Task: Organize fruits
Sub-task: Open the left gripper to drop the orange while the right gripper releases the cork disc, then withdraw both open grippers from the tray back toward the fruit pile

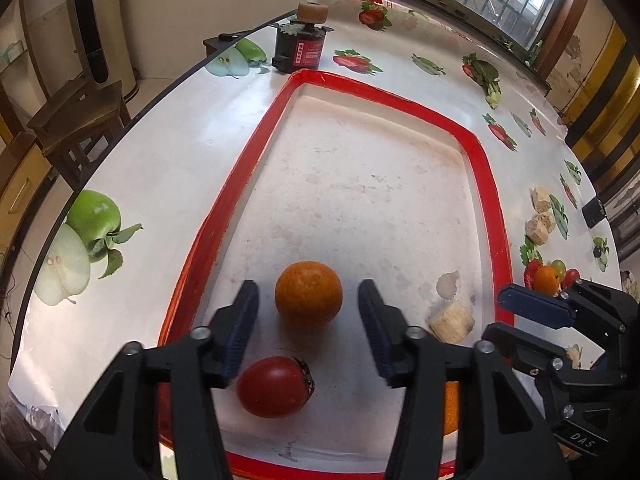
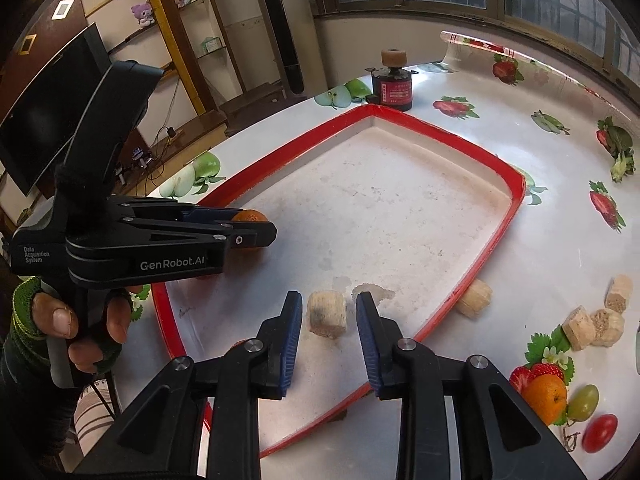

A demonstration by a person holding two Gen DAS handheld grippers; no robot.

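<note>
A red-rimmed white tray (image 1: 256, 148) (image 2: 432, 130) lies on the fruit-print table. In the left wrist view an orange (image 1: 308, 293) sits in the tray between the tips of my open left gripper (image 1: 308, 300), apart from both pads. A red tomato (image 1: 275, 387) lies nearer, under the left finger. A pale cut banana piece (image 1: 452, 321) (image 2: 326, 314) lies in the tray between the pads of my open right gripper (image 2: 329, 314), untouched. The left gripper (image 2: 256, 232) shows in the right wrist view with the orange (image 2: 250, 216) behind its tip.
Several more banana pieces (image 2: 474, 300) (image 2: 592, 326) (image 1: 540, 216) lie on the table right of the tray. A black-and-red motor with a wooden wheel (image 1: 300, 46) (image 2: 394, 88) stands past the tray's far corner. The table edge (image 1: 132, 120) drops off at left, with a wooden stool beyond.
</note>
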